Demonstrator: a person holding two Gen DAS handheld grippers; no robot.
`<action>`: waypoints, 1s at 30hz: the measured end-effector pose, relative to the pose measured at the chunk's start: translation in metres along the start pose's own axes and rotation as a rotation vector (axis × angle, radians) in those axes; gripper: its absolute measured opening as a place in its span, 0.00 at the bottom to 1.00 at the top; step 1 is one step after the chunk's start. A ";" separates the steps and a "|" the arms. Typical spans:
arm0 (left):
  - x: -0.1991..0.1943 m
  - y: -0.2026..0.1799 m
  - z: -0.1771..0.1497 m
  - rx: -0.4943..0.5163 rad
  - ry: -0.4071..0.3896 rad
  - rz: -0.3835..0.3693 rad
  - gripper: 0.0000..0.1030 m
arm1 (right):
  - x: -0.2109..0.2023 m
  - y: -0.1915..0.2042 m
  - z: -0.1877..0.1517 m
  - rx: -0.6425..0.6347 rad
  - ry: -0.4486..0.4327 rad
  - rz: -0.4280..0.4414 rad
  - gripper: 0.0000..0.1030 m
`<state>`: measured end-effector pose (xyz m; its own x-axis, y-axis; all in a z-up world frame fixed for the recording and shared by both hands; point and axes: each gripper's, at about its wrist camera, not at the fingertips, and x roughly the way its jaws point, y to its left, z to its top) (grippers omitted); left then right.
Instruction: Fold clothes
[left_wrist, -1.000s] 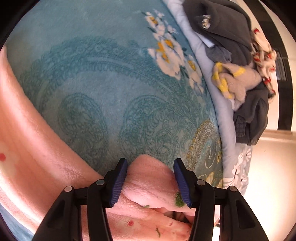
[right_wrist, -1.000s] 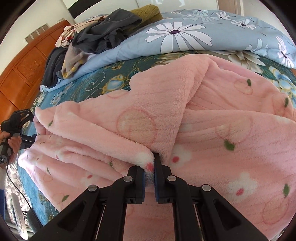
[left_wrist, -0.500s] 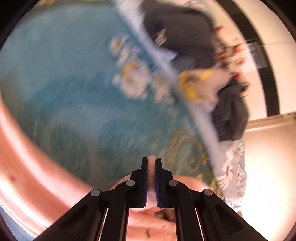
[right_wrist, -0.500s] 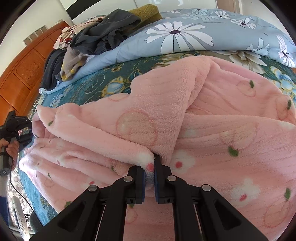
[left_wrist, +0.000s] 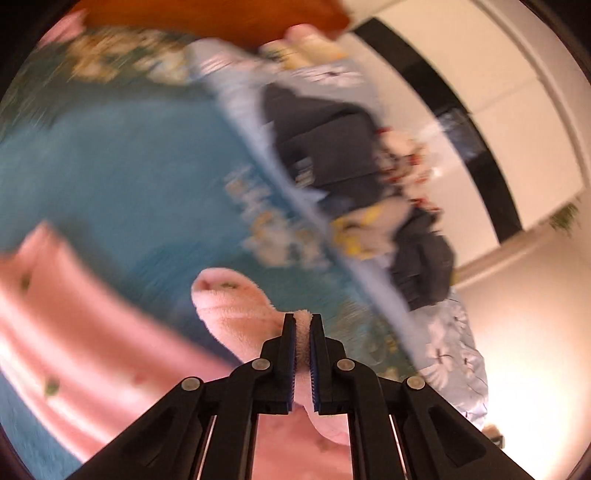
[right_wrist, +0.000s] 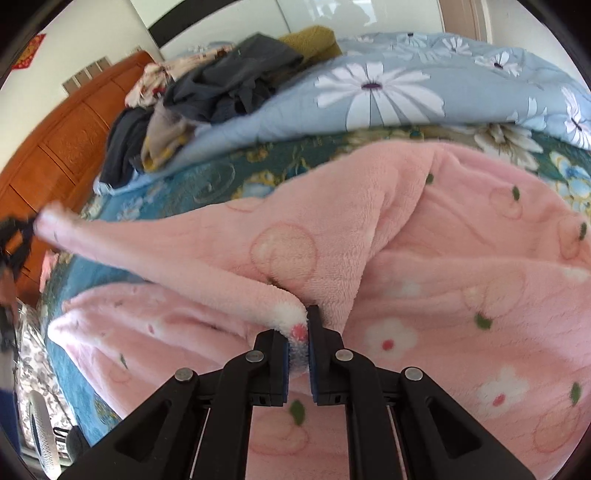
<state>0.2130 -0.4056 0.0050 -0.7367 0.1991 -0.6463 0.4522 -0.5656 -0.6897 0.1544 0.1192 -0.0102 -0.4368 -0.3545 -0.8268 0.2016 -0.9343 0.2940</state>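
The left tool (left_wrist: 303, 325) is pinching a corner of the pink fleece garment (right_wrist: 424, 266), jaws nearly shut, fabric trailing left of it. The right tool (right_wrist: 302, 328) is clamping another fold, the garment spreading ahead over the bed (right_wrist: 177, 188).

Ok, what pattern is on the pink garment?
Small white flowers, green leaves and faint circles on the pink garment; clearest in the right wrist view.

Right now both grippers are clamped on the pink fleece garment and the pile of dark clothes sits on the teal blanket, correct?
Not quite. The pile of dark clothes sits on the light-blue daisy quilt, as the right wrist view shows. The left gripper and right gripper are indeed clamped on the pink fleece garment.
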 end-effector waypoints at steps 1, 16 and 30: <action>0.002 0.015 -0.008 -0.032 0.016 0.015 0.06 | 0.004 0.000 -0.002 0.009 0.016 -0.001 0.09; -0.029 0.030 -0.036 0.050 0.018 0.130 0.20 | -0.001 0.006 -0.016 -0.076 0.083 -0.043 0.10; -0.007 0.027 -0.039 0.024 0.110 0.243 0.43 | -0.021 0.000 -0.042 -0.116 0.166 -0.099 0.18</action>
<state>0.2503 -0.3911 -0.0218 -0.5486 0.1404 -0.8242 0.5957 -0.6261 -0.5032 0.2002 0.1280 -0.0125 -0.3108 -0.2408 -0.9195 0.2687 -0.9502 0.1580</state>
